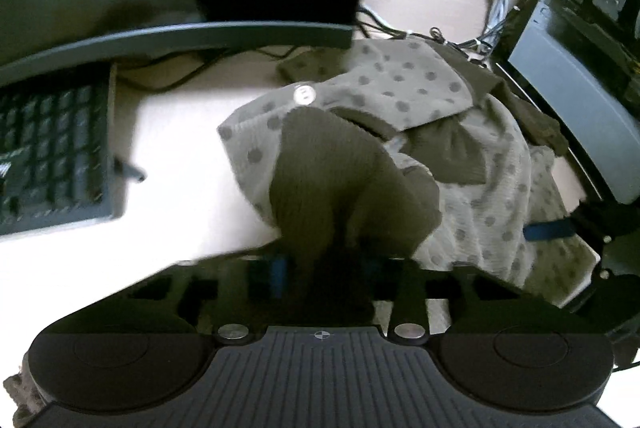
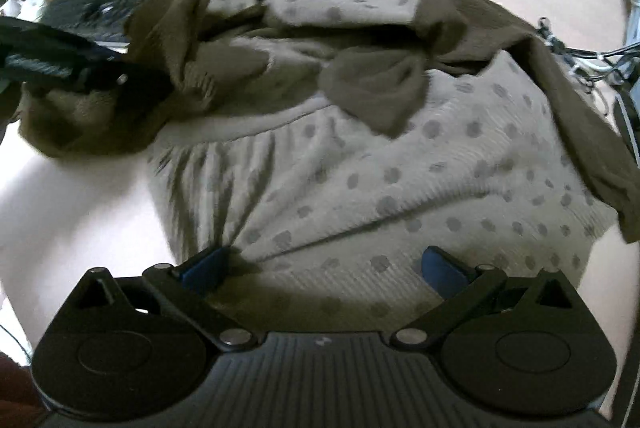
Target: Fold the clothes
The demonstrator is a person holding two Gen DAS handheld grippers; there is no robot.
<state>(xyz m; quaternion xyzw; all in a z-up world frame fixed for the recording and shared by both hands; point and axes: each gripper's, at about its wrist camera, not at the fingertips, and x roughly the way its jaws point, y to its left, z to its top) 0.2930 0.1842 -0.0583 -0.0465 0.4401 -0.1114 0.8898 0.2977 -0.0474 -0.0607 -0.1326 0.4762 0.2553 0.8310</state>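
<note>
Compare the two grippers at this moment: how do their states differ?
The left gripper is shut on the dark brown ribbed sleeve of the beige polka-dot garment, lifting it. The right gripper is open, its blue-padded fingers spread wide over the garment's hem and holding nothing. Both work over the same garment on the pale table.
</note>
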